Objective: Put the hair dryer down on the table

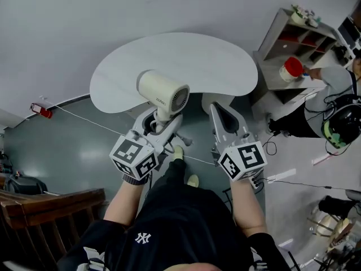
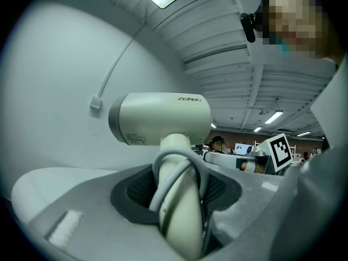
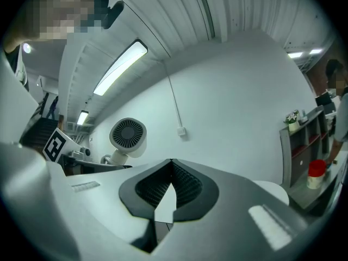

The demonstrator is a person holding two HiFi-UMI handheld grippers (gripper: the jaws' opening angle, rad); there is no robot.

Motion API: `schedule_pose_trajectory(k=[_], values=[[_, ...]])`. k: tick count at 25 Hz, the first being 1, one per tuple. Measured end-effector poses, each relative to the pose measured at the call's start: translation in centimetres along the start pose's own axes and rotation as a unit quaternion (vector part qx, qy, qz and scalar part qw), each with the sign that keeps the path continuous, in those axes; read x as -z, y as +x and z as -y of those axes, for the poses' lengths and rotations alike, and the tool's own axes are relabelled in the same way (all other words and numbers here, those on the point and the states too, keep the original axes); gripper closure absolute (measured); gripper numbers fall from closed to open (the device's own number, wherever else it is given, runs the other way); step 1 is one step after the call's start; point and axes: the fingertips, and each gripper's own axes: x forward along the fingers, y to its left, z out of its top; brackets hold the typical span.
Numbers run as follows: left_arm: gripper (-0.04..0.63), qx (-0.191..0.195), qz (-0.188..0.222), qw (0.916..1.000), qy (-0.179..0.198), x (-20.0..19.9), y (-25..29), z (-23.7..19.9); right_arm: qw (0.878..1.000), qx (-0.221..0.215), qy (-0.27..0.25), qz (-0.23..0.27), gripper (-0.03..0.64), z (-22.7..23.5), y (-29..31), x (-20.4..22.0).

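A cream hair dryer (image 1: 162,92) is held upright above the near edge of the white kidney-shaped table (image 1: 208,61). My left gripper (image 1: 162,121) is shut on its handle. In the left gripper view the handle (image 2: 180,200) stands between the dark pads with its grey cord looped over it, and the barrel (image 2: 160,118) lies crosswise above. My right gripper (image 1: 219,110) hangs beside it to the right, jaws shut with nothing in them. In the right gripper view the right gripper (image 3: 171,170) shows its tips meeting, and the dryer's rear grille (image 3: 128,135) is off to the left.
A grey shelf unit (image 1: 293,38) with a red-lidded jar (image 1: 292,68) stands right of the table, and a person (image 1: 333,95) is beside it. A thin cable (image 1: 84,120) crosses the floor. A wooden chair (image 1: 51,208) is at the lower left.
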Motion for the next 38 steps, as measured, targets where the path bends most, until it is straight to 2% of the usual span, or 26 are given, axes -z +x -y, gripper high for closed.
schedule_pose_trajectory(k=[7, 18, 26, 38], values=[[0.384, 0.025, -0.015, 0.9996, -0.002, -0.3, 5.4, -4.3, 1.0, 0.023, -0.001, -0.009, 0.598, 3.5, 5.0, 0.0], [0.384, 0.062, -0.043, 0.9972, 0.001, -1.1, 11.2, -14.5, 0.998, 0.06, -0.001, -0.009, 0.597, 6.3, 16.4, 0.0], [0.384, 0.074, -0.069, 0.9948, 0.007, -0.3, 15.3, -19.0, 0.996, 0.088, -0.002, -0.015, 0.597, 8.8, 20.5, 0.6], [0.384, 0.056, -0.129, 0.9896, 0.028, 2.5, 24.8, -23.7, 0.997, 0.065, 0.018, -0.023, 0.597, 17.5, 28.2, 0.9]])
